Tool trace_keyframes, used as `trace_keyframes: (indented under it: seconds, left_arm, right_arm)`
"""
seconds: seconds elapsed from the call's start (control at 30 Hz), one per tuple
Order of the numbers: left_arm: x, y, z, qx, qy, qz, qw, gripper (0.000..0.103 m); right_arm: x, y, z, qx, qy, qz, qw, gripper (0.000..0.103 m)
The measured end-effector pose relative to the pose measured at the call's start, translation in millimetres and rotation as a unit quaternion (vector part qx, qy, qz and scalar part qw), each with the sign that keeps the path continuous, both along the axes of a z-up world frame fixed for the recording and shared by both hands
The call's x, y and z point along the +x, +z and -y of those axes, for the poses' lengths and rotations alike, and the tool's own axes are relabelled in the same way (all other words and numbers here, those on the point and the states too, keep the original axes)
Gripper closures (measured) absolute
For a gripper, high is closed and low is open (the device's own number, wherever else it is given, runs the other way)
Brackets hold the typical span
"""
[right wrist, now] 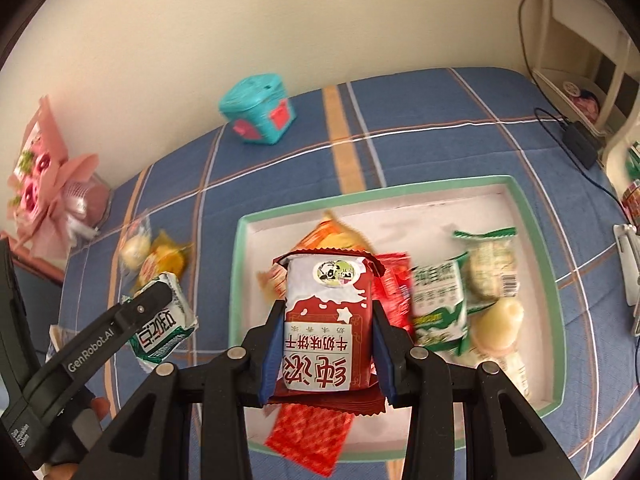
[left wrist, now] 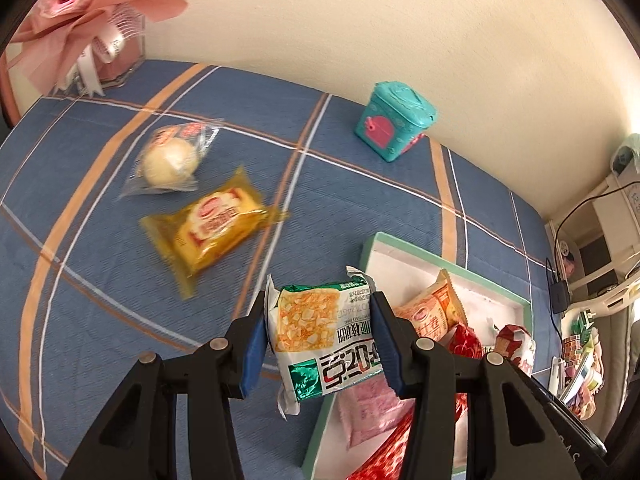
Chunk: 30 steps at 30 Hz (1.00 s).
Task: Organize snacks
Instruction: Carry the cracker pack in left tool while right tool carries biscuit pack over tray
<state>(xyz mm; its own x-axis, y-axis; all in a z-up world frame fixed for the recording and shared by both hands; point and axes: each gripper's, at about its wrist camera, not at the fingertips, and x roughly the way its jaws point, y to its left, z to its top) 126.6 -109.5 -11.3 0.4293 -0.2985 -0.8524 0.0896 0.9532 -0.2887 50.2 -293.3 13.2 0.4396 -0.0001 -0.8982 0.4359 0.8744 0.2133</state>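
Note:
My left gripper [left wrist: 320, 336] is shut on a green-and-white snack packet [left wrist: 320, 340] and holds it above the blue cloth, just left of the green-rimmed white tray [left wrist: 500, 284]. It also shows in the right wrist view [right wrist: 162, 328]. My right gripper [right wrist: 326, 340] is shut on a red-and-white biscuit packet [right wrist: 324, 320] above the tray [right wrist: 460, 184]. The tray holds several snacks: an orange packet [right wrist: 332, 236], green packets [right wrist: 440, 304] and a pale round bun [right wrist: 500, 320]. A yellow packet [left wrist: 212, 228] and a clear-wrapped bun [left wrist: 170, 160] lie on the cloth to the left.
A teal box [left wrist: 394, 124] stands by the wall at the back. A pink bouquet [left wrist: 76, 12] sits at the back left corner. A black adapter with cable [right wrist: 580, 140] lies at the back right, with shelves [right wrist: 580, 40] beyond the bed's right edge.

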Motion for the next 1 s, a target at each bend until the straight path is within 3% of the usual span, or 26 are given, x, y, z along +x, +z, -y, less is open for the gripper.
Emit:
trace_keyframes:
  seconds: [0.27,0.77,1.0]
  left_arm:
    - [20,-5,33,0.042,-0.025,0.043,0.9979,0.053]
    - [32,-20,84,0.060,-0.063,0.096,0.9916,0.053]
    - [29,-32,106,0.068,-0.093,0.082,0.9900,0.053]
  right_arm:
    - [4,-13,30,0.008,-0.025,-0.004,1.000,0.061]
    - [-3,-22,70,0.007,-0.072,-0.004,0.997,0.061]
    - [-2,-28,74,0.010,-0.076,-0.008,0.997,0.061]
